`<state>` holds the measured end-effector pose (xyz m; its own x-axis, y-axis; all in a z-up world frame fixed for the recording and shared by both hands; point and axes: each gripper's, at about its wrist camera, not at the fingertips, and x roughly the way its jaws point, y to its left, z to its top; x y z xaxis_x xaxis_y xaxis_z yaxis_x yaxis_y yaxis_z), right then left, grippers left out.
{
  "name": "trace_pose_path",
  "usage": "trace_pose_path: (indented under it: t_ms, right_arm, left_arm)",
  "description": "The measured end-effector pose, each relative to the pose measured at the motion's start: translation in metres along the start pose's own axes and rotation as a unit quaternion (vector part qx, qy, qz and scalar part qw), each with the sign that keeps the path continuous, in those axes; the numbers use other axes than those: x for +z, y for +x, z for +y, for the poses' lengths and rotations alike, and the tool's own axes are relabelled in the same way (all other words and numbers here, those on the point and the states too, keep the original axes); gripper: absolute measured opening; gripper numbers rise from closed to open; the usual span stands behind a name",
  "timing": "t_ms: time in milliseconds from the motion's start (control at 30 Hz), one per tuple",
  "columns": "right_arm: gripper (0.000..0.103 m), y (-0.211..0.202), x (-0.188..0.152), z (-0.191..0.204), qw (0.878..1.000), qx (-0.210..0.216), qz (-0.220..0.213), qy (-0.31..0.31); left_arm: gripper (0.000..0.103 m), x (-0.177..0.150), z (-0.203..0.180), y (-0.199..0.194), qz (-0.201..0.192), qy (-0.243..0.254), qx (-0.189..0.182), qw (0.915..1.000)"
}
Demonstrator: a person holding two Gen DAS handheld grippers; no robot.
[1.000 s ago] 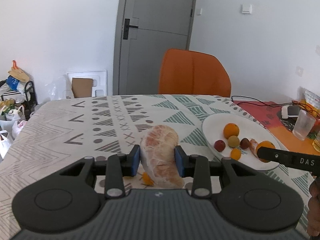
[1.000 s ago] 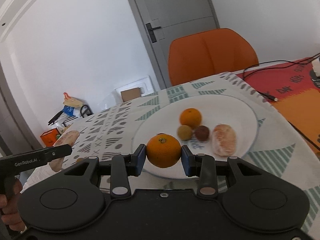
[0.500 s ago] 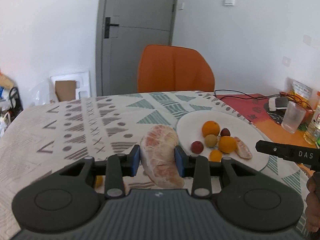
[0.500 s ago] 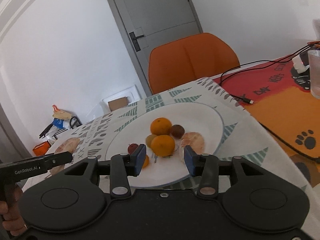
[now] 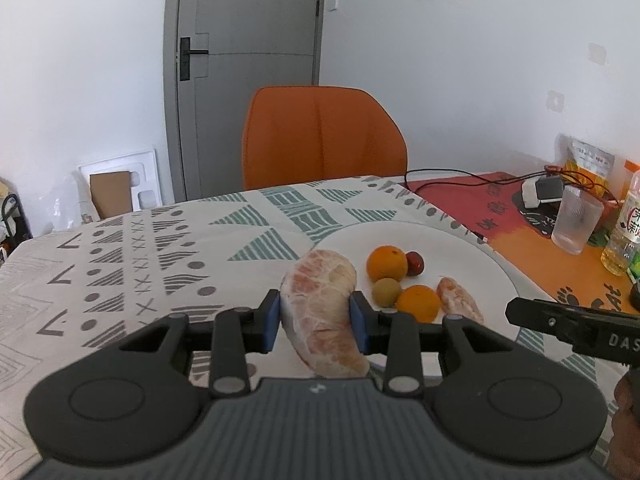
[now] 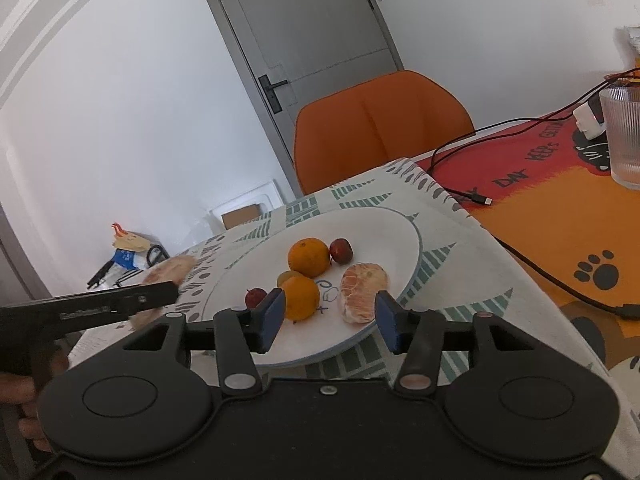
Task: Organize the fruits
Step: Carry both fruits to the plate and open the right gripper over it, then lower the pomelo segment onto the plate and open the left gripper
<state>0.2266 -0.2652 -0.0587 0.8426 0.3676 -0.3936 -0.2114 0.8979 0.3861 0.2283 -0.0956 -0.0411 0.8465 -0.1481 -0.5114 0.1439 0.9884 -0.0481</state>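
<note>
White china forms the plate [image 6: 404, 236] on the patterned cloth of the worktop [image 5: 120, 264], in front of an orange chair [image 5: 324, 136]. On the plate lie two oranges, the farther orange [image 6: 309, 256] and the nearer orange [image 6: 301, 297], with a greenish fruit [image 6: 286, 277] between them, two small red fruits [image 6: 341, 250], and a peeled citrus piece [image 6: 362, 292] at the right. Left gripper [image 5: 316, 322]: its blue-padded fingers [image 5: 271, 322] are clamped on a large peeled pomelo segment [image 5: 320, 308], held above the cloth just beside the plate's left rim. Right gripper [image 6: 328, 316]: fingers [image 6: 274, 314] parting, nothing pressed between them; the nearer orange and the peeled piece show in the gap, both resting on the plate. To the right, on a red and orange mat [image 6: 560, 200], stand a ribbed glass [image 6: 624, 136] and a black cable [image 6: 460, 148]. A hand [image 6: 20, 396] grips the left tool at the picture's edge.
</note>
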Motion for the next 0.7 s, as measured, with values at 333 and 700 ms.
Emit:
trace_pose_path:
  t_ms: [333,700]
  right_arm:
    - [0.051,0.0,-0.002,-0.007,1.0,0.023,-0.005,0.006]
    - [0.055,0.006,-0.004,-0.012,1.0,0.022,0.001,0.017]
  left_arm:
    - [0.036,0.012,-0.014,0.016,-0.005,0.0,0.011,0.9999]
    - [0.062,0.013,-0.014,0.011,-0.013,0.009,0.027,0.9995]
